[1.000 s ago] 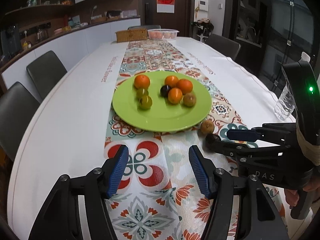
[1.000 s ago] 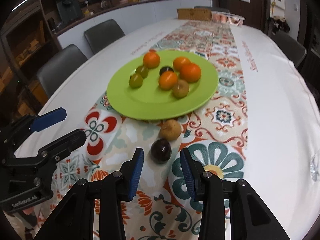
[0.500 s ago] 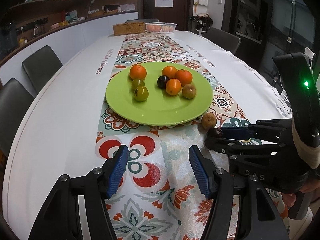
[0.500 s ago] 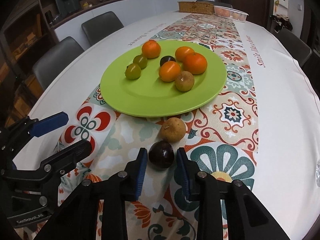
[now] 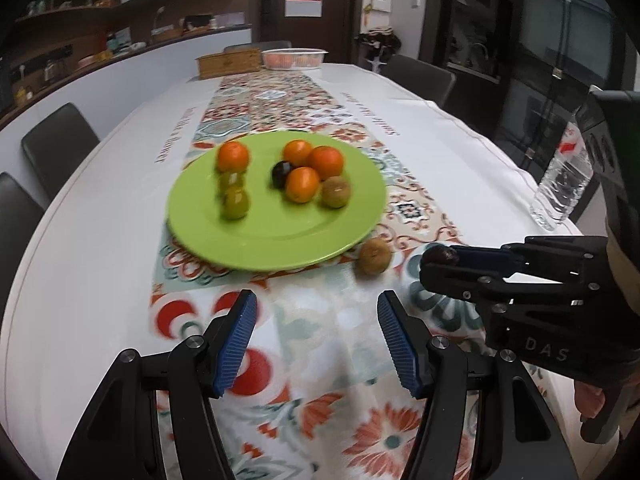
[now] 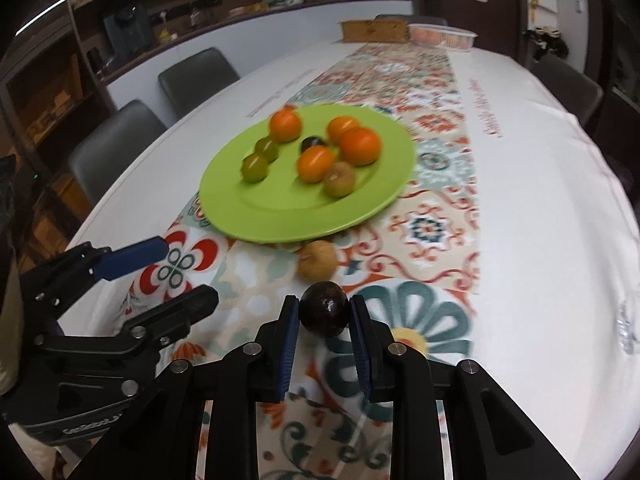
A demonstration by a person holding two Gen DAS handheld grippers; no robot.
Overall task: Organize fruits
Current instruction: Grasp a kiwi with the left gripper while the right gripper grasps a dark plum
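Presently, the right claw (image 6: 323, 314) has just closed its jaws on the dark plum (image 6: 323, 308) — near the green plate (image 6: 260, 216), off its rim; grasp secured, lift pending; left claw (image 5: 314, 344) half-open, empty — idle beside the plate.

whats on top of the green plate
On the green plate lie four oranges, two green fruits, one brown fruit and one dark fruit, partly hidden behind the oranges. Whether anything smaller sits behind them cannot be seen.
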